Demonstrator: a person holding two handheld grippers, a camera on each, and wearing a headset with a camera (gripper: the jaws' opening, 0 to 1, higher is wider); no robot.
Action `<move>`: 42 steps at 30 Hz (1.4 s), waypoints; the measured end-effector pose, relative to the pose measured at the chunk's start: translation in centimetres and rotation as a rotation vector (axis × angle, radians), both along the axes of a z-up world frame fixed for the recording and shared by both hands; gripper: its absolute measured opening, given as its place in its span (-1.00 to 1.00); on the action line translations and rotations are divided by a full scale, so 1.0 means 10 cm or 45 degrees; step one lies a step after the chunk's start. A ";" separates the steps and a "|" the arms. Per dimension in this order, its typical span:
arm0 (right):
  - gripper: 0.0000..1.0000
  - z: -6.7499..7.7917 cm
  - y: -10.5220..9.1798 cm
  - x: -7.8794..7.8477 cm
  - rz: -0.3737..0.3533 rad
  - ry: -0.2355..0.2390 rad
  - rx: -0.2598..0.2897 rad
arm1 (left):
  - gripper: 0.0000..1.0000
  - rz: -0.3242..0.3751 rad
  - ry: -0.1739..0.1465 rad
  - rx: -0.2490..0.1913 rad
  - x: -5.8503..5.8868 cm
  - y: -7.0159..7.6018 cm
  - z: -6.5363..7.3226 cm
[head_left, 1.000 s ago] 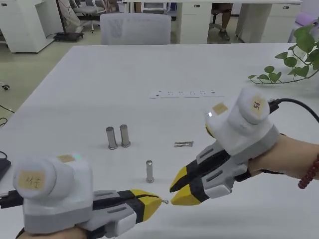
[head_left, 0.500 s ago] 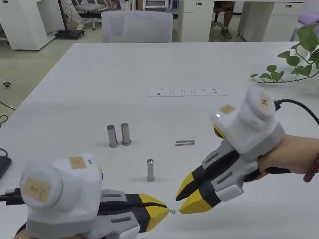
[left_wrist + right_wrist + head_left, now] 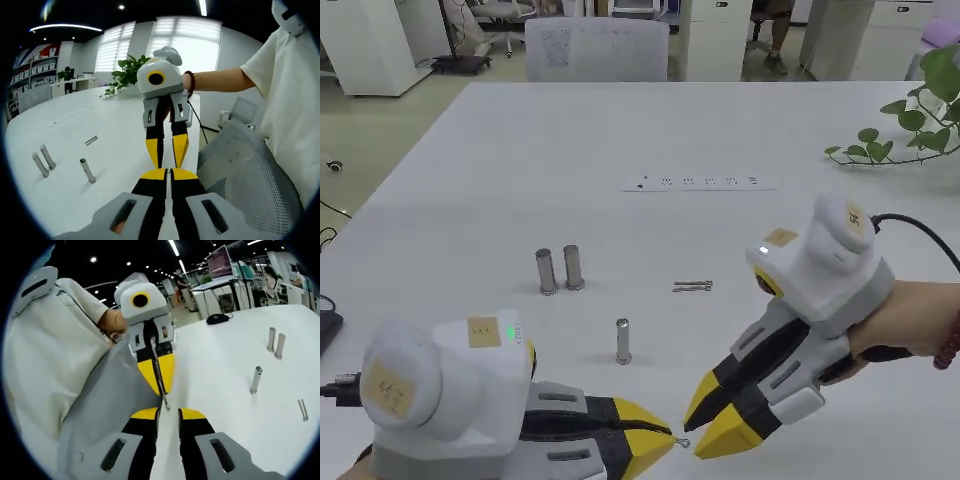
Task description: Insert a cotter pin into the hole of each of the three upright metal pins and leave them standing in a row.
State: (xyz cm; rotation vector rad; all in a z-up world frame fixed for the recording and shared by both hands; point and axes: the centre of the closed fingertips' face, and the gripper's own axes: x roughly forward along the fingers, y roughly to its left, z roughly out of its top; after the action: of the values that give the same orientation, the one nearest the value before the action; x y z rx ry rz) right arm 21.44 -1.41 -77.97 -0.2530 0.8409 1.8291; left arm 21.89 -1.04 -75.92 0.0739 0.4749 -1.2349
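Two upright metal pins (image 3: 547, 271) (image 3: 572, 267) stand side by side, and a third pin (image 3: 623, 340) stands alone nearer me. My left gripper (image 3: 660, 441) is low at the near edge, shut on a thin cotter pin (image 3: 163, 400) whose end pokes out of its tips. Facing it tip to tip, my right gripper (image 3: 712, 430) is open, and the cotter pin's free end reaches the gap between its jaws. Loose cotter pins (image 3: 691, 286) lie flat to the right of the metal pins.
A power strip (image 3: 700, 183) lies across the middle of the white table (image 3: 740, 120). A potted plant (image 3: 910, 120) trails at the back right, and a grey chair (image 3: 597, 48) stands beyond the far edge. A mesh chair (image 3: 240, 165) is close behind me.
Both grippers have drifted together toward me and a little to the right, staying tip to tip. The cotter pin remains in the left gripper. The metal pins have not moved.
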 end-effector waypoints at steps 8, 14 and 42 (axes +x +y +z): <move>-0.70 0.04 0.03 -0.04 0.019 0.028 0.030 | -1.00 -0.033 -0.009 -0.013 -0.03 -0.02 0.03; -0.75 0.07 0.04 -0.09 0.038 0.063 0.044 | -1.00 -0.059 -0.018 -0.032 -0.07 -0.05 0.08; -0.95 0.06 0.02 -0.12 0.110 -0.054 0.001 | -0.97 -0.036 -0.044 -0.001 -0.05 -0.04 0.03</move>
State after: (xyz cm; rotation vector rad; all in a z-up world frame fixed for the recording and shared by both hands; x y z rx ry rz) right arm 20.22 -1.25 -77.36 -0.3306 0.8106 1.8977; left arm 21.37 -1.46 -75.62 0.1016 0.4448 -1.2593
